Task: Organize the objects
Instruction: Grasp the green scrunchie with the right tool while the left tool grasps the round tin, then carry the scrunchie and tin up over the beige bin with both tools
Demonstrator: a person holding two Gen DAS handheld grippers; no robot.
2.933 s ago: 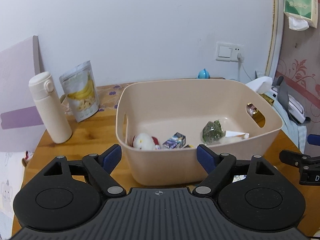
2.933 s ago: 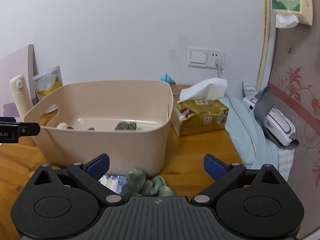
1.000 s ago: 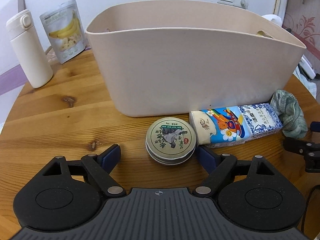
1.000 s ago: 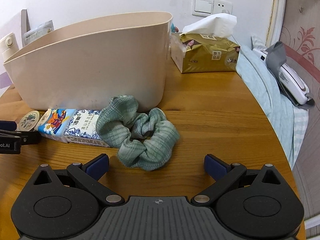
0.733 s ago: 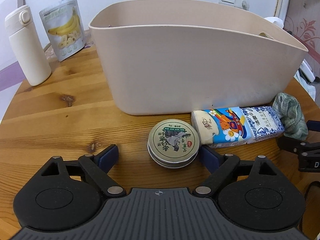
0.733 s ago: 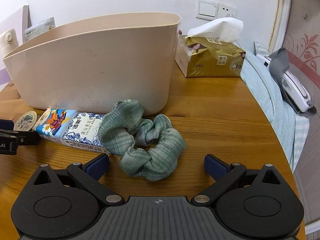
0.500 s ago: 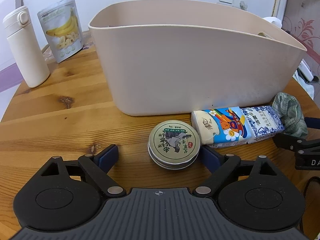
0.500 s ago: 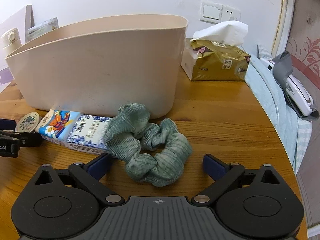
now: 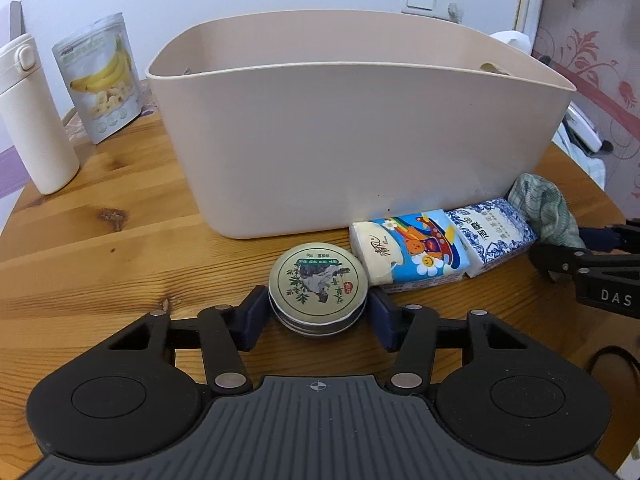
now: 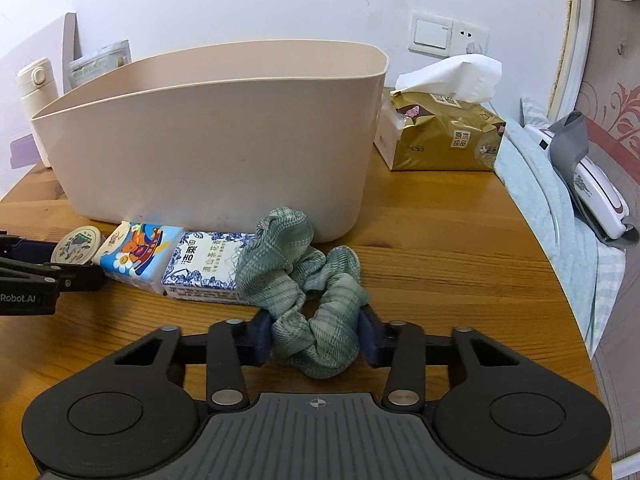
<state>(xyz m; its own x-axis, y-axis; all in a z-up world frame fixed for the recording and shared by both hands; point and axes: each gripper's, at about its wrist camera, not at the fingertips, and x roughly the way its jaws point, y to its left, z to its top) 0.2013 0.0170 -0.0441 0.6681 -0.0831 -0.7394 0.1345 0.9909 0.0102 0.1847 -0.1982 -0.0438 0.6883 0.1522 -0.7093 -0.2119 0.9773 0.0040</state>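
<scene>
I see a plain beige plastic tub (image 9: 360, 136) on the honey-brown wooden table (image 9: 100, 248), whose grain carries dark knots. The round metal tin (image 9: 318, 282) has a pale green lid printed with darker leaves and a small red seal. One tissue pack (image 9: 412, 248) is bright blue with a cartoon bear, the other tissue pack (image 9: 490, 232) white with blue porcelain-style flowers. The fabric scrunchie (image 10: 312, 300) is muted green plaid.
</scene>
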